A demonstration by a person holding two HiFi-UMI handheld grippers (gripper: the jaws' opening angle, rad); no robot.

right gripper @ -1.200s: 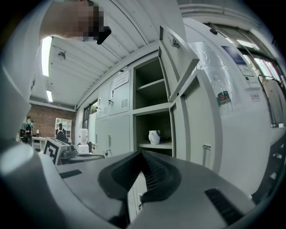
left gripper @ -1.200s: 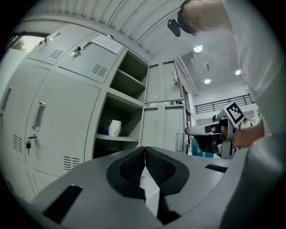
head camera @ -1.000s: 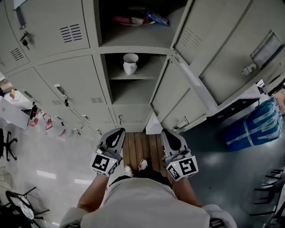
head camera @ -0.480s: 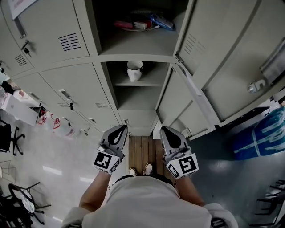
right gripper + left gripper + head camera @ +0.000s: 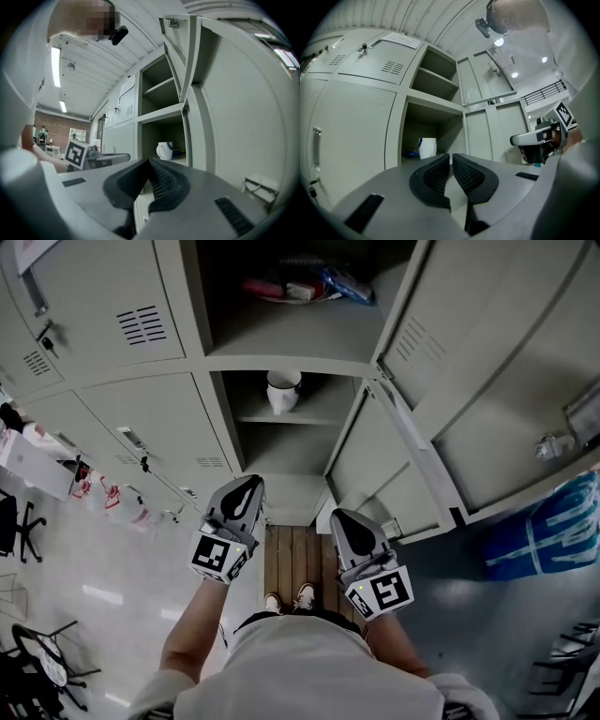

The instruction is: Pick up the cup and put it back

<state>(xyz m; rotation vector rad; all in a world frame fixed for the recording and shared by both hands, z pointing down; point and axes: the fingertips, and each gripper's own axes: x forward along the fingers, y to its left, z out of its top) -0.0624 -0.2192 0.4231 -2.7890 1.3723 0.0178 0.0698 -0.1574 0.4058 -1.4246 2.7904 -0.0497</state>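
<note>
A white cup [image 5: 282,390] with a handle stands upright on the middle shelf of the open locker [image 5: 281,416]. The same cup [image 5: 427,148] shows ahead of the left jaws, and the cup [image 5: 164,150] shows beyond the right jaws. My left gripper [image 5: 246,486] is held level in front of the locker, short of the cup, jaws shut and empty. My right gripper [image 5: 339,517] hangs a bit further back, to the right, jaws shut with nothing between them. Both grippers are well clear of the cup.
Coloured packets [image 5: 302,287] lie on the shelf above the cup. Open locker doors [image 5: 469,381] swing out on the right. A blue bag [image 5: 553,526] sits on the floor at right. Wooden slats [image 5: 286,559] lie under the person's feet; chairs [image 5: 37,667] stand at left.
My left gripper has moved forward toward the locker and a little up. The right gripper has dropped slightly back in the head view. The cup has not moved.
</note>
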